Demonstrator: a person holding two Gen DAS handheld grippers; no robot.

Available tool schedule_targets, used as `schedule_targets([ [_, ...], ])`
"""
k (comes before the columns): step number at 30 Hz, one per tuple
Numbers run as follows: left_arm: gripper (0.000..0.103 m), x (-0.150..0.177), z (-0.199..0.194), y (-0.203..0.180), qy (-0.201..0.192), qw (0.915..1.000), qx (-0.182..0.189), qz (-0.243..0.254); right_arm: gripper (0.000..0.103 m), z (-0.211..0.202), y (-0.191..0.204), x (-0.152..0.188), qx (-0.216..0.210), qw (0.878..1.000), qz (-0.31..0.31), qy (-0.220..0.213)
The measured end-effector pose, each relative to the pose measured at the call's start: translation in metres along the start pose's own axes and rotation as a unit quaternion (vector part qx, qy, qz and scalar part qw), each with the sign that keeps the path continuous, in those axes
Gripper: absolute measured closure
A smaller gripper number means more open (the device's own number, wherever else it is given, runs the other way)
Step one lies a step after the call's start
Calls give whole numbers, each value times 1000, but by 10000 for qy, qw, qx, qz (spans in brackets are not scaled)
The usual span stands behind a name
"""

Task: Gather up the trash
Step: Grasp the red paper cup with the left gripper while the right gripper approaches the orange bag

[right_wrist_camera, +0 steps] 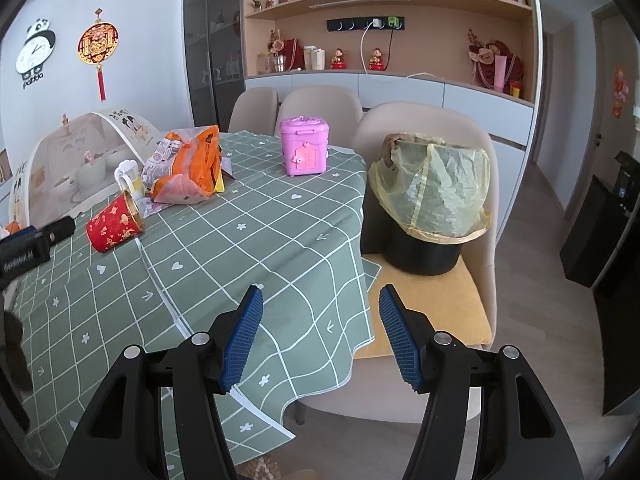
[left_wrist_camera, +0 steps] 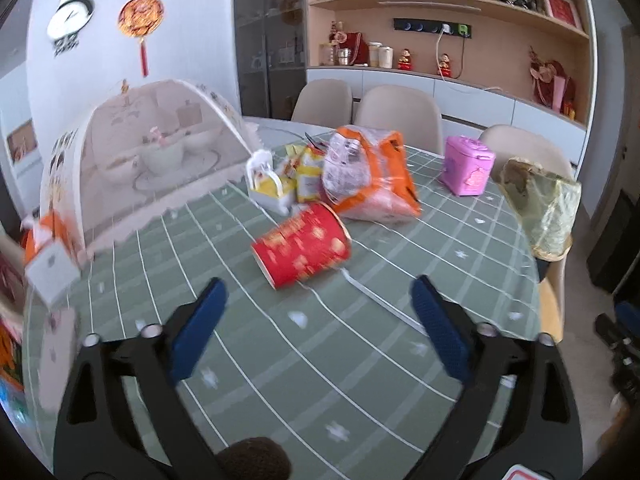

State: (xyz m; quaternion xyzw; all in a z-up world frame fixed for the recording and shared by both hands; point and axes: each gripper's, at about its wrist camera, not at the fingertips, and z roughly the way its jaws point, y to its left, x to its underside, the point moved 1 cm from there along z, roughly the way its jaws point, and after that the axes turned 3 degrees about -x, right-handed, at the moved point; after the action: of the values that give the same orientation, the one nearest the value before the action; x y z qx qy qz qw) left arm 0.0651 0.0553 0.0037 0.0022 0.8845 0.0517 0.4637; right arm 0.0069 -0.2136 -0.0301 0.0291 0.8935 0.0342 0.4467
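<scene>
A red paper cup [left_wrist_camera: 304, 250] [right_wrist_camera: 114, 226] lies on its side on the green checked tablecloth [left_wrist_camera: 280, 360] [right_wrist_camera: 248, 248]. Behind it sit a crumpled orange-and-clear plastic bag [left_wrist_camera: 368, 176] [right_wrist_camera: 188, 168] and small yellow wrappers [left_wrist_camera: 308, 176]. A black bin with a yellow liner [right_wrist_camera: 432, 208] [left_wrist_camera: 544, 208] stands on a chair seat at the table's right. My left gripper [left_wrist_camera: 318, 292] is open, just short of the cup, nothing between its fingers. My right gripper [right_wrist_camera: 320, 300] is open over the table's edge, empty. The left gripper's tip [right_wrist_camera: 48, 232] shows beside the cup in the right wrist view.
A mesh food cover [left_wrist_camera: 148, 160] [right_wrist_camera: 76, 160] over bowls fills the table's left. A pink toy box [left_wrist_camera: 468, 170] [right_wrist_camera: 306, 146] stands at the far side. A white-and-yellow holder [left_wrist_camera: 268, 184] sits beside the wrappers. Beige chairs [left_wrist_camera: 396, 108] ring the table; shelves line the back wall.
</scene>
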Motion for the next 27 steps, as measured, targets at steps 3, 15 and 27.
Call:
schedule_targets([
  [3, 9, -10, 23, 11, 241, 9989, 200, 346, 46, 9, 5, -2, -97, 9999, -5, 73],
  [15, 22, -41, 117, 29, 987, 9832, 1345, 741, 46, 45, 16, -40, -307, 9988, -309, 213],
  [27, 45, -53, 158, 56, 1684, 9737, 1478, -423, 46, 116, 57, -127, -846, 9891, -851, 847],
])
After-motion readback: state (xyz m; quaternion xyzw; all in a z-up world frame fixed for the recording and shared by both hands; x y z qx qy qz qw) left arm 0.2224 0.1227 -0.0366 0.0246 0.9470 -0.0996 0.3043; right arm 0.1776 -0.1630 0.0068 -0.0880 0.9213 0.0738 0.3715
